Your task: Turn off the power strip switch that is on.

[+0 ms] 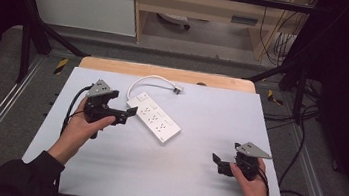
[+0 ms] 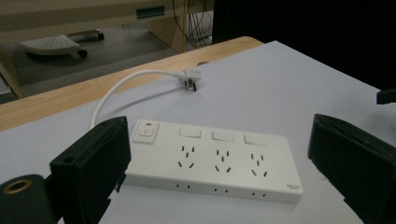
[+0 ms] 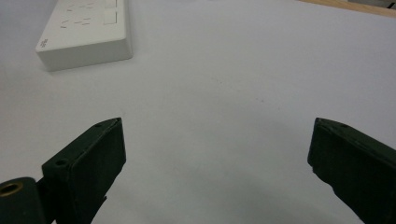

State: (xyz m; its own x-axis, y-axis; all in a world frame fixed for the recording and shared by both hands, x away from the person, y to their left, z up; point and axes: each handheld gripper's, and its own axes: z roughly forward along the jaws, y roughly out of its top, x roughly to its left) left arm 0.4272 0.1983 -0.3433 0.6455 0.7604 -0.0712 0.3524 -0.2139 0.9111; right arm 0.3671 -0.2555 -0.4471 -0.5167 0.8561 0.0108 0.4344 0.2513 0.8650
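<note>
A white power strip (image 1: 155,118) with three sockets and a switch lies diagonally on the pale sheet (image 1: 187,180). Its white cord (image 1: 147,79) curls back to a loose plug (image 1: 177,89). My left gripper (image 1: 129,115) hovers just left of the strip, open and holding nothing. In the left gripper view the strip (image 2: 215,161) lies just beyond the wide-apart jaws of that gripper (image 2: 217,126), with the plug (image 2: 191,77) farther off. My right gripper (image 1: 217,163) rests open near the front right, away from the strip. In the right gripper view the strip's end (image 3: 86,28) sits far left beyond that gripper (image 3: 217,126).
The sheet covers a wooden table whose far edge (image 1: 165,72) shows beyond it. A black frame post (image 1: 299,88) and loose cables (image 1: 303,144) stand at the right. A pale cabinet (image 1: 81,1) and shelving (image 1: 204,6) stand behind the table.
</note>
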